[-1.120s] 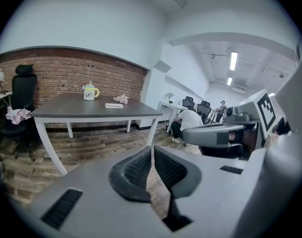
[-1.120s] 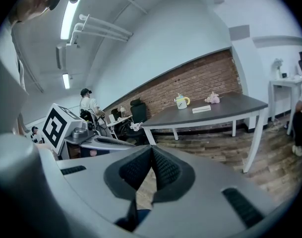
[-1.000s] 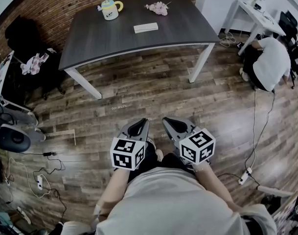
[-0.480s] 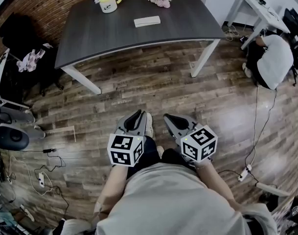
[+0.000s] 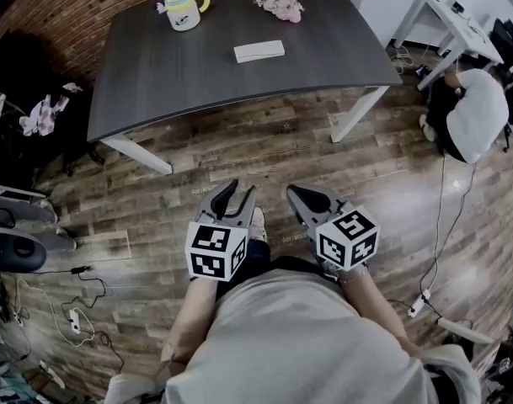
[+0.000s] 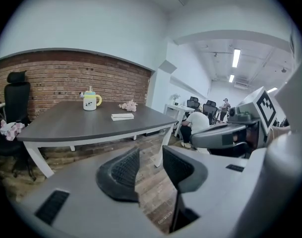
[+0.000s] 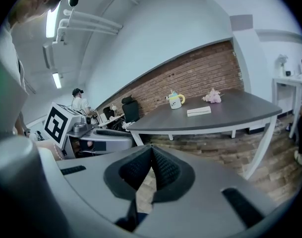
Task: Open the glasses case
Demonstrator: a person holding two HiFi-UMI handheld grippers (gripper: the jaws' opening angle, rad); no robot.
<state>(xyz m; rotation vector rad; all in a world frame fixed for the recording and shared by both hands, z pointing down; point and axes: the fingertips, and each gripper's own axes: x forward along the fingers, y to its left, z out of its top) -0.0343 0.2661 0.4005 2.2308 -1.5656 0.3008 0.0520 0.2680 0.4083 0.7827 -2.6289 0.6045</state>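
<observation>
The glasses case point(image 5: 259, 51) is a flat white box lying shut on the dark table point(image 5: 155, 74), also seen as the glasses case point(image 6: 122, 116) and the glasses case point(image 7: 198, 111) in the gripper views. Both grippers hang over the wooden floor, well short of the table. My left gripper point(image 5: 237, 194) is open with a small gap; its jaws have just been opening, and only floor shows between them at the left gripper point(image 6: 150, 155). My right gripper point(image 5: 299, 194) is shut and empty, its pads meeting at the right gripper point(image 7: 151, 150).
A mug with a yellow handle point(image 5: 183, 13) and a pink bunch point(image 5: 281, 7) stand at the table's far side. A black chair point(image 5: 37, 66) stands at left. A person point(image 5: 475, 112) crouches by a white desk point(image 5: 441, 23) at right. Cables point(image 5: 71, 310) trail on the floor.
Both grippers have moved forward toward the table, which now sits nearer in the head view. The left jaws, shut before, now stand apart. The right jaws stay shut.
</observation>
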